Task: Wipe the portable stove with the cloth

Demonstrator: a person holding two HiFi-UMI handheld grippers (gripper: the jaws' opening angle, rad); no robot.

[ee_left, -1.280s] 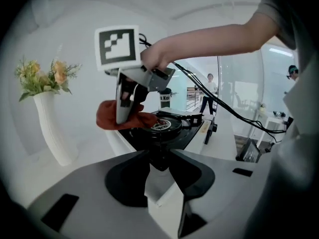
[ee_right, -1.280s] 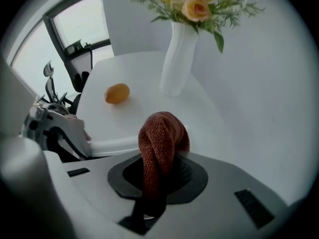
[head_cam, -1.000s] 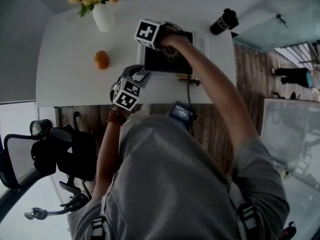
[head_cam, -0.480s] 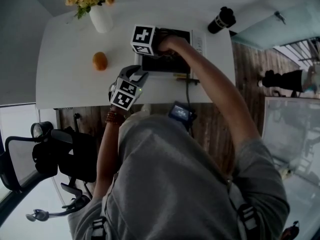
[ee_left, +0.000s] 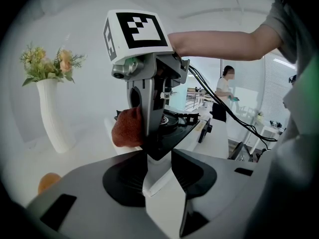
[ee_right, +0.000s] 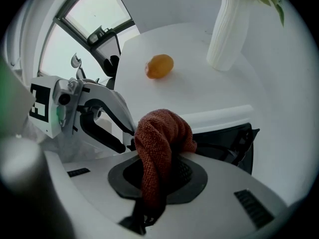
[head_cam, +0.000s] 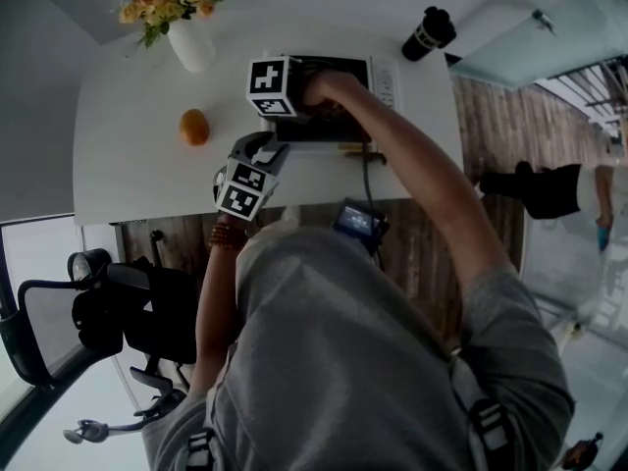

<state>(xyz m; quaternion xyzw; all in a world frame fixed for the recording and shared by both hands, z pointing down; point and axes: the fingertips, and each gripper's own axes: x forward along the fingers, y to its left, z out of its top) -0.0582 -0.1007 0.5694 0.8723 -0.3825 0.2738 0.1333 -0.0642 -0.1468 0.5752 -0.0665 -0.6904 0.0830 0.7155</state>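
The portable stove (head_cam: 339, 126), white with a black top, lies at the table's near edge. My right gripper (head_cam: 285, 96) points steeply down over its left end, shut on a red-brown cloth (ee_right: 159, 143) that bulges from between the jaws onto the black top (ee_right: 224, 146). From the left gripper view, the cloth (ee_left: 127, 128) sits at the stove's (ee_left: 174, 126) edge under the right gripper (ee_left: 147, 118). My left gripper (head_cam: 267, 150) is at the stove's near left corner, and that white corner (ee_left: 157, 176) is held between its pads.
An orange (head_cam: 194, 126) lies on the white table (head_cam: 128, 165) left of the stove, and a white vase of flowers (head_cam: 191, 42) stands behind it. A black tumbler (head_cam: 427, 32) stands at the far right corner. A cable hangs off the near edge by the stove.
My right gripper has slid the cloth leftward across the stove top to its left end and tipped more steeply down. The left gripper has stayed at the corner.
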